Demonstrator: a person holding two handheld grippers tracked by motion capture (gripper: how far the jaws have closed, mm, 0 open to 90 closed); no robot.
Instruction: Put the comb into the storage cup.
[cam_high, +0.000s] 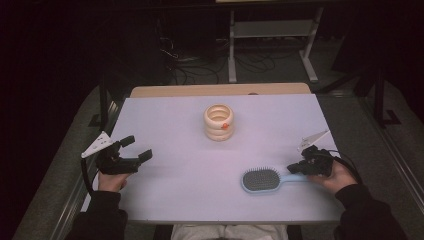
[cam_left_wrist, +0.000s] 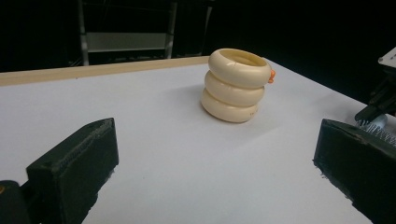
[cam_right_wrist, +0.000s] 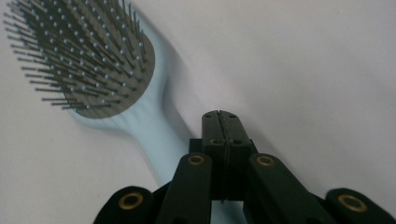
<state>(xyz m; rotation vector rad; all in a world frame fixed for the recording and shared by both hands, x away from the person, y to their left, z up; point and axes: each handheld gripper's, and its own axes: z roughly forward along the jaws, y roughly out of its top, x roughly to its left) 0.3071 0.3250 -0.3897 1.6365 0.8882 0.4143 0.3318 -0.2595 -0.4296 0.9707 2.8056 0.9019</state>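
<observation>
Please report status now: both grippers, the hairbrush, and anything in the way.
Left gripper open, holding nothing. Right gripper shut, over the handle of the blue hairbrush, grip unclear. Cream ring stack stands apart, mid-table.

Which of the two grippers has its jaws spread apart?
The left gripper: its jaws stand wide apart over bare table. The right gripper, beside the blue hairbrush, has its jaws pressed together.

Dim room, table lit from above, soft shadows, slight blur
</observation>
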